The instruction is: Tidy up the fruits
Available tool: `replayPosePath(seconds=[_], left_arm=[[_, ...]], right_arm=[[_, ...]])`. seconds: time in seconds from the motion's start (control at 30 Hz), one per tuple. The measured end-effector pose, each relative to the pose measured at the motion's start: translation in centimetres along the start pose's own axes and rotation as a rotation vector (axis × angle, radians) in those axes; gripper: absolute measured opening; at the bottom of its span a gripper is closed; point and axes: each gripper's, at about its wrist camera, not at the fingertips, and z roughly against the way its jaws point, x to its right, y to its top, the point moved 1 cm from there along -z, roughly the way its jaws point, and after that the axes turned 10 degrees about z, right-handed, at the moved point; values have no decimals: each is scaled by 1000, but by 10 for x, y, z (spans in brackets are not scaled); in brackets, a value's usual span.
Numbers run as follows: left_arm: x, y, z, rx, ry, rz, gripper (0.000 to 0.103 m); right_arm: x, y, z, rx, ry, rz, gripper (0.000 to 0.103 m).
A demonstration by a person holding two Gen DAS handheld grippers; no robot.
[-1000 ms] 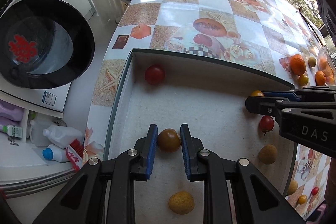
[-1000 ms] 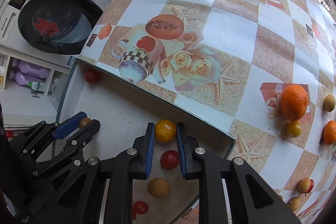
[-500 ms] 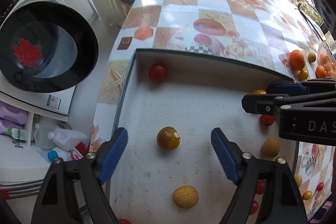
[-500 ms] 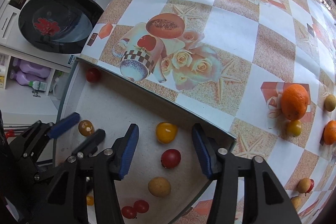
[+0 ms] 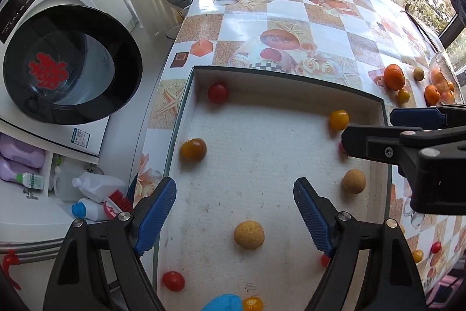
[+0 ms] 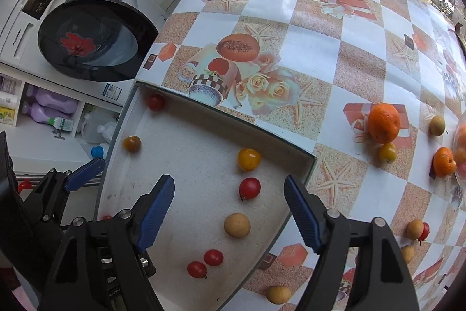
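A white tray with a dark rim holds several small fruits. A brownish-orange tomato lies by its left wall, and a yellow tomato lies near its far right corner. My left gripper hangs open above the tray floor, with a yellow round fruit lying below and between its fingers, untouched. My right gripper hovers over the tray's right side, jaws opening and gripping nothing. Under it lie a red tomato and a tan fruit.
On the patterned tablecloth right of the tray sit a large orange, a small orange, a yellow tomato and tan fruits. A washing machine with its open black door stands left, bottles below it.
Both grippers opened and rose. The left one let go of the brownish-orange tomato, the right one let go of the yellow tomato; both fruits now lie on the tray floor.
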Motion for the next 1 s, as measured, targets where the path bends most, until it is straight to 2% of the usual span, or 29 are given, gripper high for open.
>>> replayPosePath(seconds=[0.07,0.1,0.13,0.17,0.23,0.3,0.4,0.53,0.63,0.8,1.0], left_arm=[[0,-6,5,-12,-17,14,84],[0,-9,8,-18,-25,22,87],[-1,-13,11,-25,-31,30,97],[-1,-17,14,-26,-34,37,102],[1,-25,20,-30,-30,40,102],[2,-33,23,-45,-21,44,102],[2,-43,27,-66,11,50,102],[3,-55,44,-21,63,44,102],[2,-61,54,-28,84,50,102],[5,-73,66,-78,63,52,102],[12,-89,81,-104,52,-8,102]], right_arm=[[-4,-8,6,-12,-12,1,84],[-5,-12,9,-15,-16,3,84],[-7,-17,12,-17,-22,6,85],[-8,-20,15,-18,-30,7,86],[-10,-29,20,-19,-46,7,97],[-11,-37,26,-19,-56,10,103],[-10,-48,36,-24,-75,8,103],[-14,-61,48,-38,-115,17,103],[-20,-73,57,-60,-137,38,103],[-31,-93,69,-85,-144,57,103],[-40,-111,83,-90,-159,69,103]])
